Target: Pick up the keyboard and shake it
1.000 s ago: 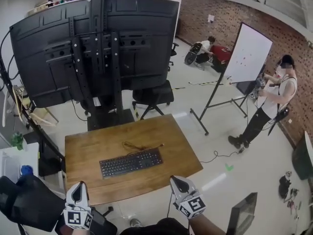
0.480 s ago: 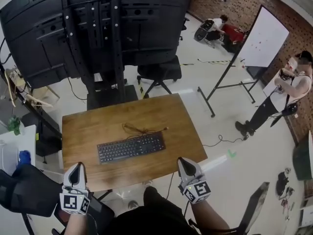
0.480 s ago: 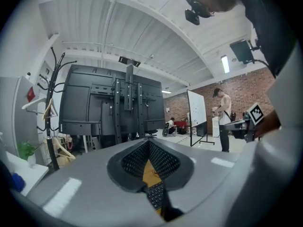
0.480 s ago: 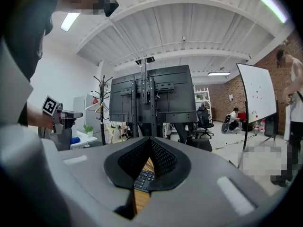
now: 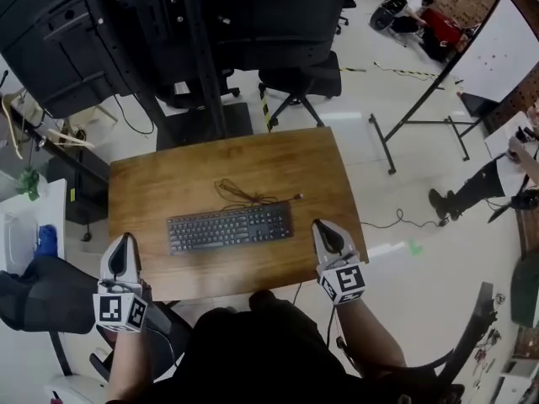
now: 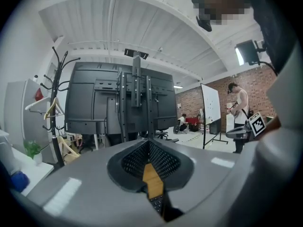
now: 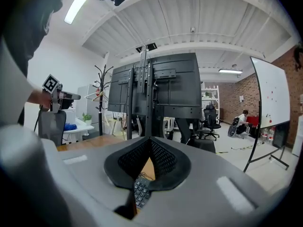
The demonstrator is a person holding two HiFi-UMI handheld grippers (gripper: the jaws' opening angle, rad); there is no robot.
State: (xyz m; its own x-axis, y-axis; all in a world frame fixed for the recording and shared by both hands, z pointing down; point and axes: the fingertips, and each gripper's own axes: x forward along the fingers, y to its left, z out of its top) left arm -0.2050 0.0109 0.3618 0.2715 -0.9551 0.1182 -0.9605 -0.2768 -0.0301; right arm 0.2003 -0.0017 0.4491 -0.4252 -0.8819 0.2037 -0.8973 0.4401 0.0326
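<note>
A black keyboard lies flat near the middle of the wooden table, its cable coiled just behind it. My left gripper hovers at the table's near left corner, shut and empty, apart from the keyboard. My right gripper hangs at the near right edge, just right of the keyboard's end, also shut with nothing in it. Through the slit of each gripper's closed jaws a strip of keys shows: keyboard in the left gripper view, keyboard in the right gripper view.
A large black screen on a wheeled stand rises behind the table, with an office chair beside it. A white side table stands to the left. A whiteboard on an easel and a person are off to the right.
The head view has tilted down and moved closer over the table. Both grippers have come forward to the table's near edge, either side of the keyboard. The keyboard has not moved.
</note>
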